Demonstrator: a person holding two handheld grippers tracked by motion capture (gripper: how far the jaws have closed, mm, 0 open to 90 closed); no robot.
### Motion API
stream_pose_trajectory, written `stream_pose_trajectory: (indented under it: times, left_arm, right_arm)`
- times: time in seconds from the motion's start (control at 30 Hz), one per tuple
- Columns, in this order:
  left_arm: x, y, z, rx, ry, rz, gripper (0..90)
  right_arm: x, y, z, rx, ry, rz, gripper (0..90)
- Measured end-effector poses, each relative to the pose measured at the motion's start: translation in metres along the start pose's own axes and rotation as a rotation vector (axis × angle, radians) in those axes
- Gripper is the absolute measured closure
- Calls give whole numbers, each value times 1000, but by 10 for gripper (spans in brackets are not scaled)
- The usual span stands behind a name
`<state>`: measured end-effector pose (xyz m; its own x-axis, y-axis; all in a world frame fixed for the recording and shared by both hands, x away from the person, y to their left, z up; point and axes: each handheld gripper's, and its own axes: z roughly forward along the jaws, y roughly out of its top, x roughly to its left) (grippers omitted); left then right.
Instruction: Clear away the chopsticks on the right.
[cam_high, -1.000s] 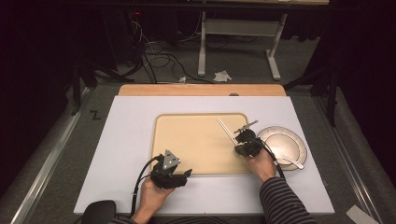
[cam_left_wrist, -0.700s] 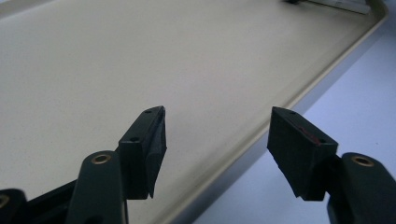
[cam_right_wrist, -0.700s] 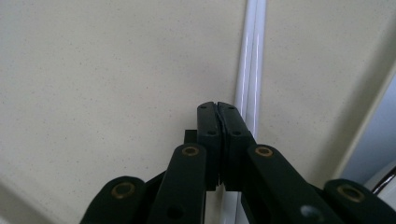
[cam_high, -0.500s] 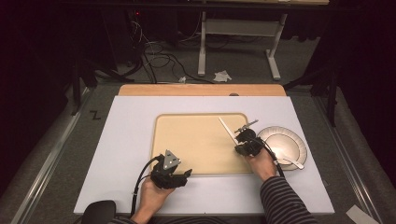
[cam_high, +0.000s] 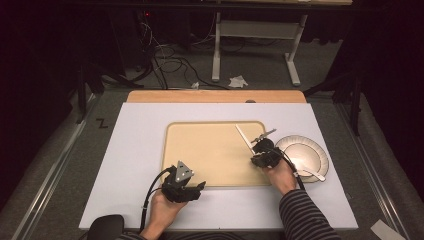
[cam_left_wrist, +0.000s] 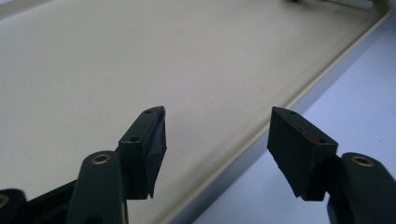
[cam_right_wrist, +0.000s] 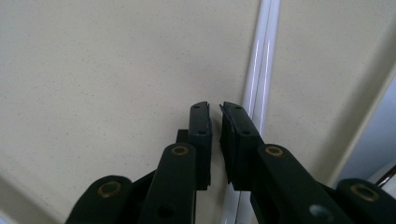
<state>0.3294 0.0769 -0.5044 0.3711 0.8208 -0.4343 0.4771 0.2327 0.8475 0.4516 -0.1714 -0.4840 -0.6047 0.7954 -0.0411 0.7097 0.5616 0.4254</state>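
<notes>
A beige tray (cam_high: 210, 150) lies in the middle of the white table. A thin white utensil (cam_high: 244, 136) rests flat on its right part. My right gripper (cam_high: 255, 150) sits low at the near end of that utensil. Its jaws have just been opening and stand a narrow gap apart. In the right gripper view, the right gripper (cam_right_wrist: 215, 106) has nothing between its pads, and the utensil (cam_right_wrist: 261, 56) lies on the tray (cam_right_wrist: 93, 70) just under and beside the right jaw. My left gripper (cam_high: 196, 186) hovers at the tray's near edge, open and empty (cam_left_wrist: 217, 116) above the tray (cam_left_wrist: 140, 56).
A round white plate (cam_high: 302, 150) with a utensil (cam_high: 311, 173) on it sits just right of the tray, close to my right hand. A wooden strip (cam_high: 215, 96) runs along the table's far edge. Beyond it are cables and a desk frame on the floor.
</notes>
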Motion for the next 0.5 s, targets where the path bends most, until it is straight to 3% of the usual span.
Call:
stream_pose_trajectory:
  times: [0.5]
  left_arm:
    - [0, -1, 0, 2, 1, 10, 376]
  right_arm:
    - [2, -1, -2, -4, 0, -21, 767]
